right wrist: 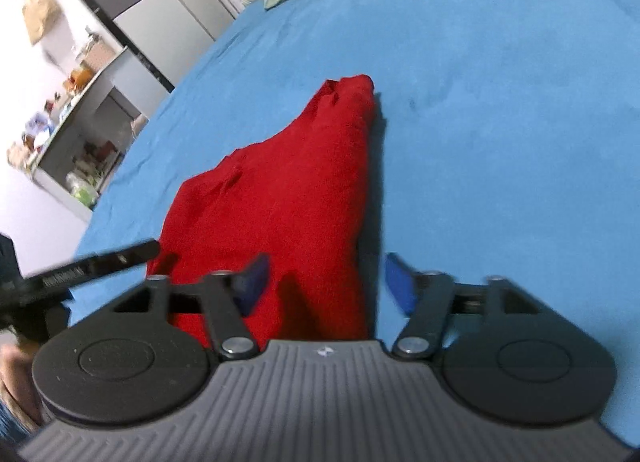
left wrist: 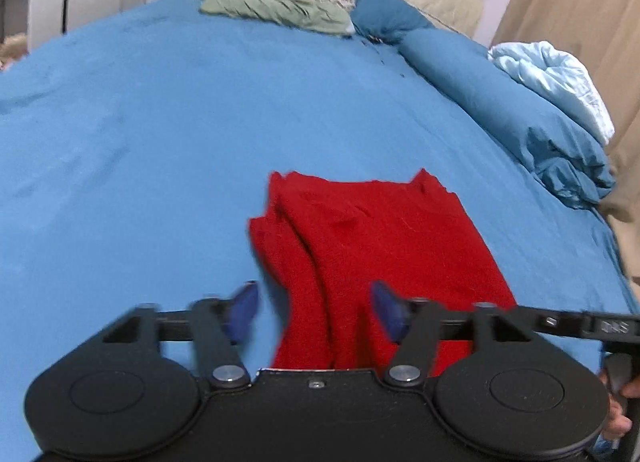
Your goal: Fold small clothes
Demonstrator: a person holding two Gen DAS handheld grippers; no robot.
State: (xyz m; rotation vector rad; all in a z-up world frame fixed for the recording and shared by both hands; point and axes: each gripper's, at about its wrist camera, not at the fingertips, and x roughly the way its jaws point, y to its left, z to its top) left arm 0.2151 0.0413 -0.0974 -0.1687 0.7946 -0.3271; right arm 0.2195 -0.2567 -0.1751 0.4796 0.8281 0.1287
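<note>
A red knit garment (left wrist: pixel 372 238) lies folded on the blue bedsheet (left wrist: pixel 160 133), with a doubled layer along its left side. My left gripper (left wrist: pixel 316 312) is open, its blue-padded fingers spread over the garment's near edge, holding nothing. In the right wrist view the same red garment (right wrist: pixel 288 197) stretches away from me to a bunched far tip. My right gripper (right wrist: pixel 326 282) is open over the garment's near right edge and holds nothing. The left gripper's black bar (right wrist: pixel 92 264) shows at the garment's left side.
A green folded cloth (left wrist: pixel 276 9) lies at the far end of the bed. Blue pillows (left wrist: pixel 500 101) and a pale blue blanket (left wrist: pixel 556 77) line the right side. A cluttered shelf (right wrist: pixel 72 133) and cabinets stand beyond the bed's left edge.
</note>
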